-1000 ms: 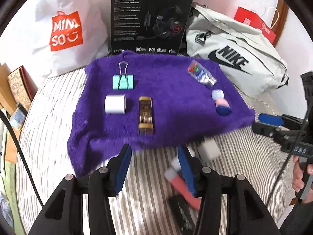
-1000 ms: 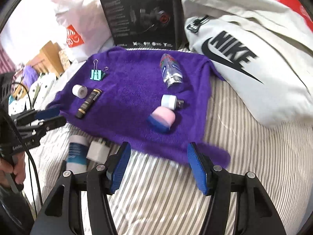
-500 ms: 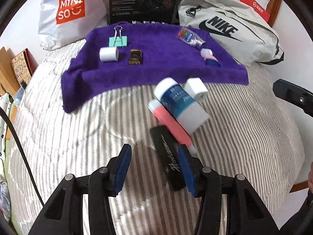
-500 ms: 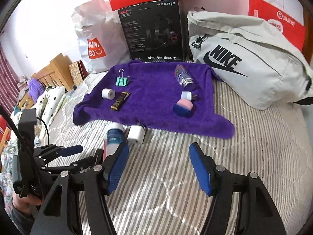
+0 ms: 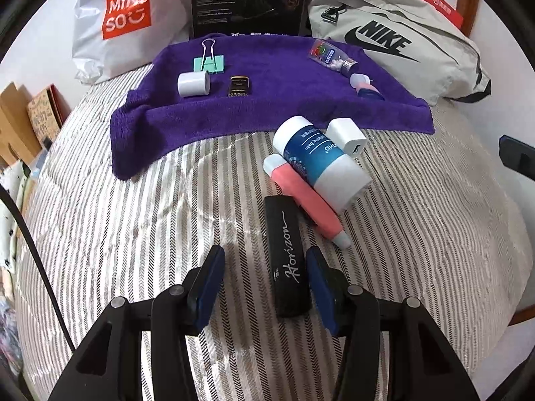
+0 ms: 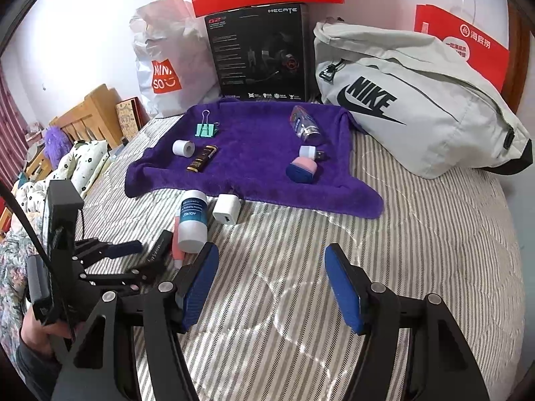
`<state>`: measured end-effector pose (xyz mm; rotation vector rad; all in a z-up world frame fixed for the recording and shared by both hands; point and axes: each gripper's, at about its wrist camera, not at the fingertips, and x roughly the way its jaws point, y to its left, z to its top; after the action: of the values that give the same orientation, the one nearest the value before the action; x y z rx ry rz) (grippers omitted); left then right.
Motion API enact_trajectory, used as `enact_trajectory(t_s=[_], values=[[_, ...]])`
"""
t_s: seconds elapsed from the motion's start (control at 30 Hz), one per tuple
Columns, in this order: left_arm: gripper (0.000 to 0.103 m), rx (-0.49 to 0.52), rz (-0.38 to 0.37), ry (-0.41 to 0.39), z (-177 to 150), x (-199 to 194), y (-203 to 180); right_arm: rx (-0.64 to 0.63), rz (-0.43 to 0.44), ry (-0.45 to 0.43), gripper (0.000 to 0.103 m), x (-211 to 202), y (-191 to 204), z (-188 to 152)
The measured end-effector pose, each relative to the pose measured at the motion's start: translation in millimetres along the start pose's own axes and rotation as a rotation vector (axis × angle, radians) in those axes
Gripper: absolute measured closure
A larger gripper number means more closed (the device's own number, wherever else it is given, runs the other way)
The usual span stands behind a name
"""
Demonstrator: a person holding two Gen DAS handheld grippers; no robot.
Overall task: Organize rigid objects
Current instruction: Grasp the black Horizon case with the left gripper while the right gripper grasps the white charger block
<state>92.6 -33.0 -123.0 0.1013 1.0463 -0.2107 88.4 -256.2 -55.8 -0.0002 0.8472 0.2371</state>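
Observation:
A black case marked "Horizon" (image 5: 287, 257) lies on the striped bedspread between the fingers of my left gripper (image 5: 264, 252). The gripper is open: the case sits close to its right finger and well clear of the left one. Just beyond lie a pink tube (image 5: 304, 200), a blue-and-white tube (image 5: 317, 163) and a white charger (image 5: 346, 137). On the purple towel (image 5: 284, 110) rest a mint binder clip (image 5: 209, 63), a white roll (image 5: 193, 84), a brown tube (image 5: 239, 87), a clear packet (image 5: 329, 56) and a pink-and-blue piece (image 5: 366, 90). My right gripper (image 6: 271, 254) is open over bare bedspread, with nothing between its fingers.
Behind the towel stand a white Miniso bag (image 5: 123, 16), a black headset box (image 6: 257, 53), a grey Nike bag (image 6: 418, 107) and a red paper bag (image 6: 468, 43). The bed drops off at the right. A hand (image 6: 36, 330) holds the left gripper (image 6: 140, 257).
The left gripper drew back from the towel to the loose items, and the black case now lies between its fingers. The right gripper pulled back from the towel, its jaws slightly wider.

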Motion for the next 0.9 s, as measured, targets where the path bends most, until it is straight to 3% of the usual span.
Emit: enact_trajectory(t_s=[0.1, 0.27, 0.43, 0.53, 0.63, 0.9], values=[[0.057, 0.05, 0.033, -0.016, -0.2, 2.2, -9.3, 0.009, -0.005, 0.002, 0.036, -0.3, -4.3, -1.8], [0.08, 0.051, 0.004, -0.037, 0.2, 1.8, -12.9, 0.022, -0.014, 0.014, 0.032, 4.4, -10.3, -5.6], [0.08, 0.031, -0.025, -0.035, 0.2, 1.3, -4.1, 0.055, 0.027, 0.02, 0.032, 18.6, -13.7, -6.2], [0.08, 0.041, 0.048, -0.027, -2.5, -1.9, 10.3, 0.074, 0.056, 0.027, 0.032, 36.3, -11.7, -5.1], [0.08, 0.001, 0.061, -0.026, -3.6, -6.0, 31.4, 0.087, 0.045, 0.027, 0.032, 55.7, -3.6, 2.0], [0.08, -0.077, 0.017, -0.039, -13.3, -12.0, 69.7, 0.05, 0.052, 0.028, 0.032, 100.2, 31.8, 33.9]])
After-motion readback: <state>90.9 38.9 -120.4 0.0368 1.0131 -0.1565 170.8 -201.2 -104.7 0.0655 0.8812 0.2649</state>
